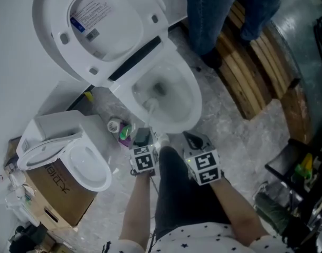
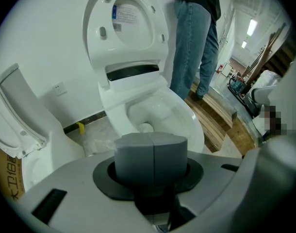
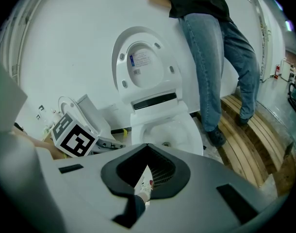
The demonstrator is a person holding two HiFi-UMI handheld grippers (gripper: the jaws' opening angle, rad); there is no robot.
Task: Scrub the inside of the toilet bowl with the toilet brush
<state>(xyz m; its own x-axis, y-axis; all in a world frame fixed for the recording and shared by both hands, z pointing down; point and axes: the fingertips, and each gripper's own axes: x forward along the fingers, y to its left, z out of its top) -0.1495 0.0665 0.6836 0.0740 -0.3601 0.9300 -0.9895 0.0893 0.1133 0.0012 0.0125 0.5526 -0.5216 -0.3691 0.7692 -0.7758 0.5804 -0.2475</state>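
The white toilet [image 1: 174, 117] stands with its lid [image 1: 97, 25] raised, and its bowl [image 2: 157, 113] is open in front of both grippers. A pale toilet brush [image 1: 149, 106] reaches into the bowl's near left side. Its head [image 2: 145, 127] shows just above the left gripper's pads. My left gripper [image 1: 143, 137] [image 2: 151, 152] is at the bowl's front rim with its grey pads pressed together, and the brush handle is hidden behind them. My right gripper [image 1: 195, 140] [image 3: 147, 171] hovers beside it at the front rim with nothing between its jaws. My leg and white shoe [image 3: 144, 186] show through that gap.
A second toilet [image 1: 71, 157] sits on a cardboard box [image 1: 55, 191] at the left. Bottles [image 1: 121, 128] lie between the two toilets. A person in jeans [image 1: 219, 15] stands on wooden planks [image 1: 256, 73] right of the bowl. A dark rack [image 1: 293, 194] stands at the lower right.
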